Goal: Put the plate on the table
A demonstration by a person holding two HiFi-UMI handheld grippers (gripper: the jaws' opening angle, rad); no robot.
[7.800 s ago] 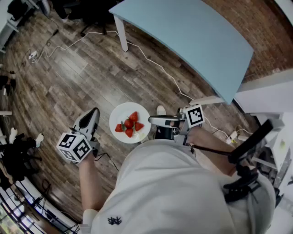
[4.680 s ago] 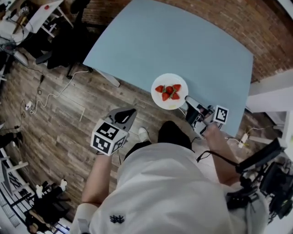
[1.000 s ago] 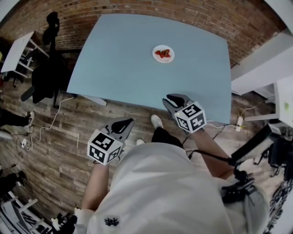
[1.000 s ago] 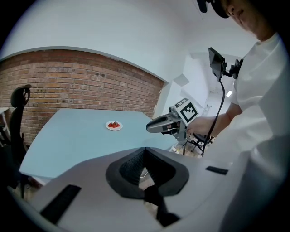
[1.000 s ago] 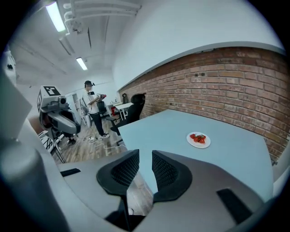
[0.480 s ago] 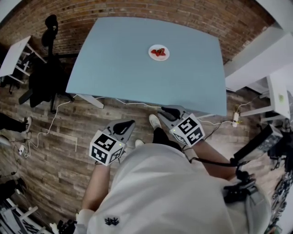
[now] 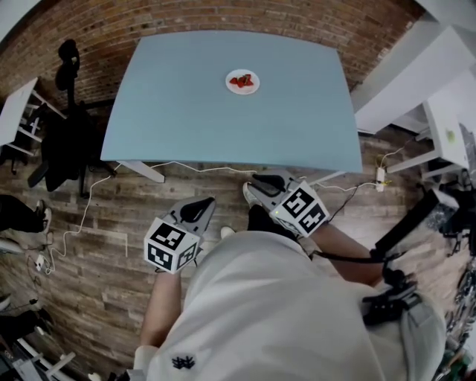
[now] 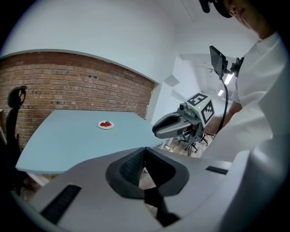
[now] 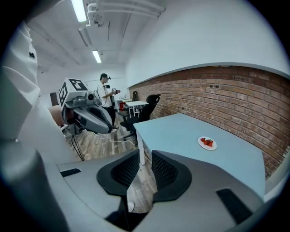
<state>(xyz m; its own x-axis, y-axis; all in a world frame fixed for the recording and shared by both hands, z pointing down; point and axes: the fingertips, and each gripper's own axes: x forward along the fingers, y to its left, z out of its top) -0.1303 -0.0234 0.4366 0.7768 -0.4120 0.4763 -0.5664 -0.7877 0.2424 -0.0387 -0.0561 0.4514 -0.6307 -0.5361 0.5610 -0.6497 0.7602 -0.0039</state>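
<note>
Your left gripper (image 7: pixel 199 206) is closed: its jaw tips meet and it has hold of nothing. Your right gripper (image 7: pixel 259 181) is barely open, with a narrow slot between the pads, and through that slot you see only the wooden floor (image 7: pixel 111 223) and a white table leg (image 9: pixel 140 152). You hold both grippers over the floor on the near side of the light blue table (image 7: pixel 223 126). The right one is just at the table's near edge, and the left one is a little farther back and to its left.

The white plate (image 7: pixel 242 82) sits flat on the tabletop, well ahead of both grippers and toward the far edge by the brick wall (image 7: pixel 186 18). It carries a few red strawberries (image 7: pixel 240 79). From your left gripper the plate lies ahead and slightly left, with the right gripper close on the right. From your right gripper it lies ahead and off to the right.
</note>
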